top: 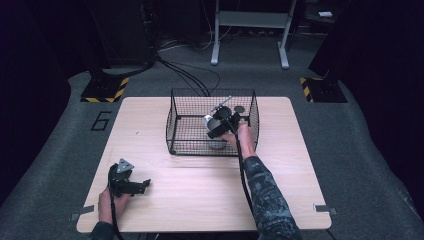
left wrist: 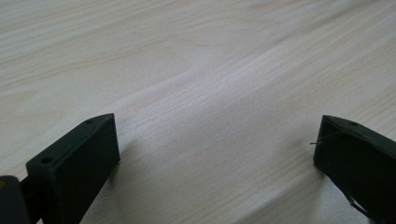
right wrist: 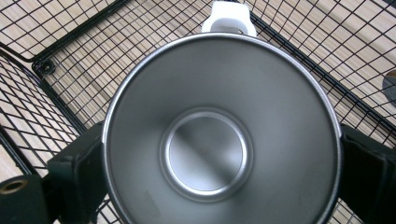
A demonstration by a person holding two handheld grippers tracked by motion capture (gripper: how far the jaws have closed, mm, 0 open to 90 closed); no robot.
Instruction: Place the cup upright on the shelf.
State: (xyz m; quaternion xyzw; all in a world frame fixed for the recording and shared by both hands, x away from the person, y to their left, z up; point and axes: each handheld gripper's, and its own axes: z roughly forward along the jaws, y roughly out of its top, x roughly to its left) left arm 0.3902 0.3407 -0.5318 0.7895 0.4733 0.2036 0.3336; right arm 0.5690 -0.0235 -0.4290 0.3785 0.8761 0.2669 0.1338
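A steel cup point(right wrist: 219, 135) with a white handle point(right wrist: 229, 18) sits between my right gripper's point(right wrist: 219, 163) jaws, which press on its two sides; I look straight into its empty inside. In the high view the right gripper point(top: 216, 132) holds the cup point(top: 217, 144) inside a black wire basket point(top: 175, 120) at the middle of the wooden table point(top: 200, 190). My left gripper point(top: 145, 184) rests low at the table's front left, a hand around it. Its jaws stand wide open over bare wood point(left wrist: 217, 154).
A small dark round object point(top: 240, 108) lies in the basket's far right part, and its edge shows in the right gripper view point(right wrist: 390, 86). The basket's wire walls surround the cup. Grey floor, a metal frame point(top: 250, 30) and cables lie beyond the table.
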